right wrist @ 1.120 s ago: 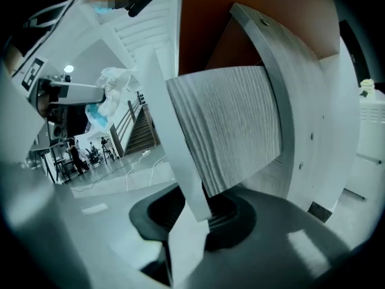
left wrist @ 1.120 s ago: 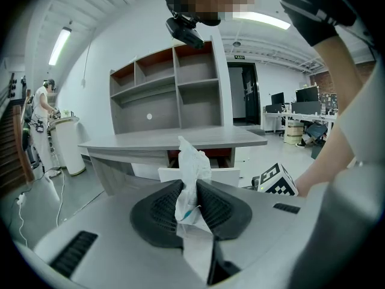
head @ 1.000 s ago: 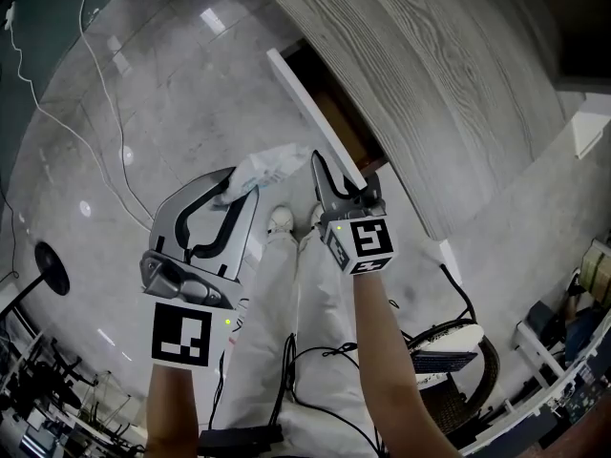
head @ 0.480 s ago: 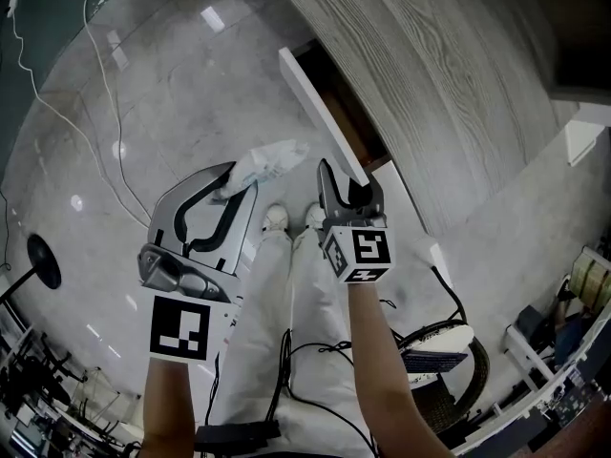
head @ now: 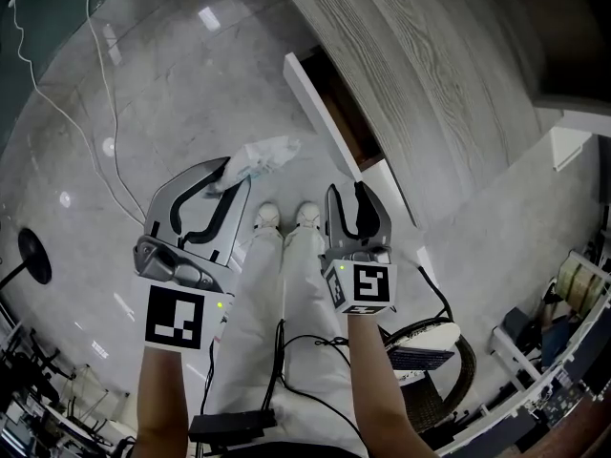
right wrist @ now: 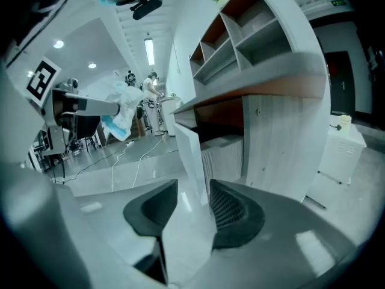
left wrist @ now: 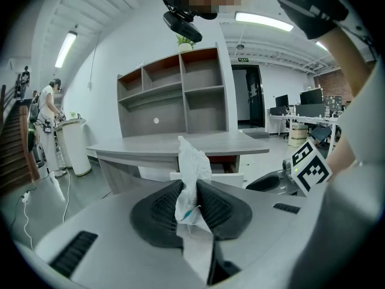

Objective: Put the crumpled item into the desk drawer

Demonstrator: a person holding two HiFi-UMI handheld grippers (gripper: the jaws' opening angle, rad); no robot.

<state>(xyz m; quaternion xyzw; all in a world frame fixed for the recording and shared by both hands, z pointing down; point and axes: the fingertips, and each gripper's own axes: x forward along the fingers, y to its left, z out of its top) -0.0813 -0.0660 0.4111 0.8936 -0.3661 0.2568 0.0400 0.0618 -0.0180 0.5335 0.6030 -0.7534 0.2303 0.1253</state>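
The crumpled white item (head: pixel 263 153) with a bit of blue print sticks out of my left gripper (head: pixel 237 172), which is shut on it above the floor, left of the desk. Seen from the left gripper view, the item (left wrist: pixel 191 173) is pinched between the dark pads (left wrist: pixel 219 206). The desk drawer (head: pixel 336 111) stands pulled out, its white front panel (head: pixel 318 108) facing me. My right gripper (head: pixel 347 194) hangs open just short of that panel, holding nothing. From the right gripper view, the panel (right wrist: pixel 191 155) stands beyond the open gripper (right wrist: pixel 192 200).
The grey wood-grain desk top (head: pixel 420 74) runs along the right. White cables (head: pixel 105 113) trail over the shiny floor on the left. My legs and white shoes (head: pixel 282 218) are below the grippers. A chair (head: pixel 430 351) stands at lower right.
My right gripper has come off the drawer's front panel, drawn back toward me, and its jaws have spread. The left gripper keeps the crumpled item in about the same place.
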